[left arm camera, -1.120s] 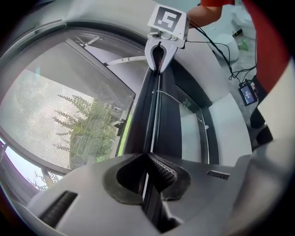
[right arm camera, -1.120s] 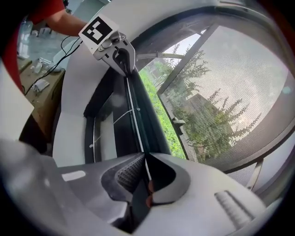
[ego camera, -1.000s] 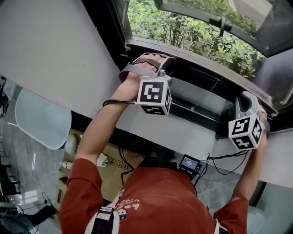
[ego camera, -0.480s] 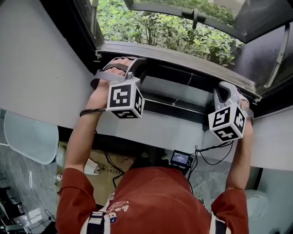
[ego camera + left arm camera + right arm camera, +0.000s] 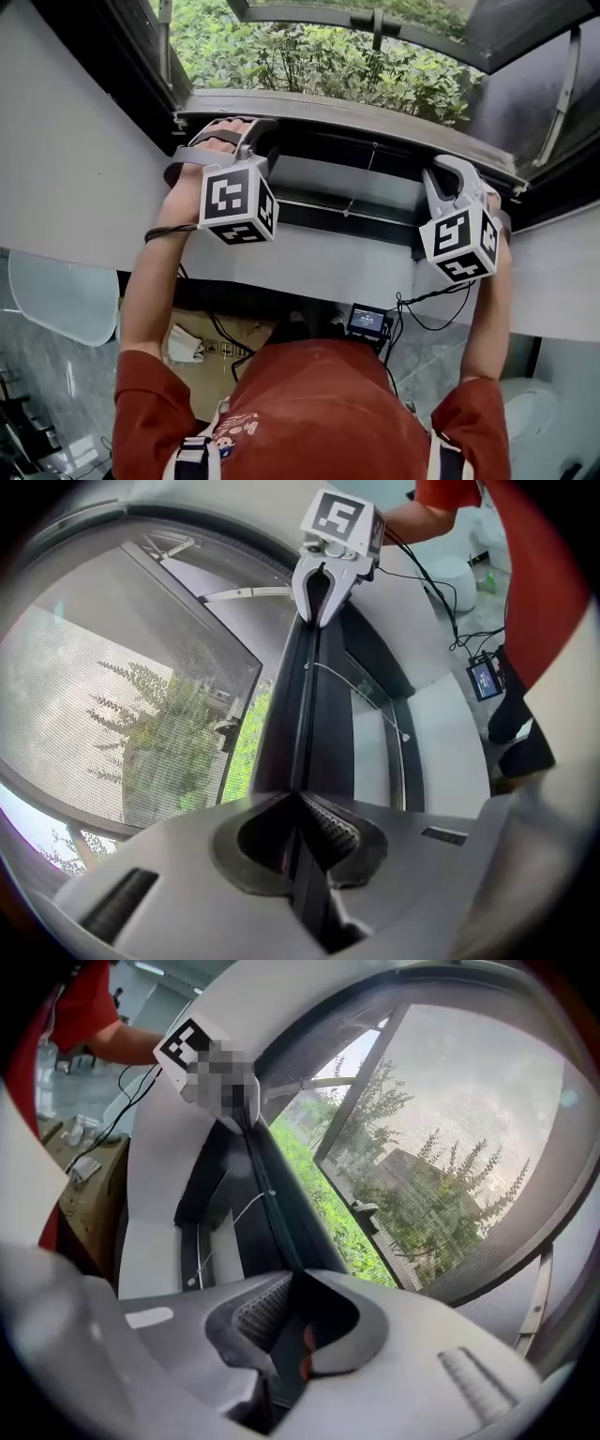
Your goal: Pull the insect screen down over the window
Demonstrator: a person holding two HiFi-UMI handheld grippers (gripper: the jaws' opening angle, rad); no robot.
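The insect screen's dark bottom bar (image 5: 356, 139) lies low across the window, just above the sill, and its mesh (image 5: 141, 696) covers the opening above it. My left gripper (image 5: 246, 131) is shut on the bar's left end; in the left gripper view the bar runs straight out between the jaws (image 5: 305, 803). My right gripper (image 5: 448, 171) is on the bar's right end. Its jaws (image 5: 291, 1290) are opening, with the bar still between the pads. Each gripper also shows far along the bar in the other one's view, the right gripper (image 5: 321, 619) and the left gripper (image 5: 234, 1101).
A thin pull cord (image 5: 361, 183) hangs below the bar over the white sill panel (image 5: 309, 262). Below it are a small device with a lit display (image 5: 366, 322), black cables, a cardboard box (image 5: 220, 347) and a pale round tabletop (image 5: 56, 295). A window handle (image 5: 364, 1211) sits behind the mesh.
Both grippers stay on the bar at the sill. The head view has swung, so the hands now sit further left and more of the window shows above them.
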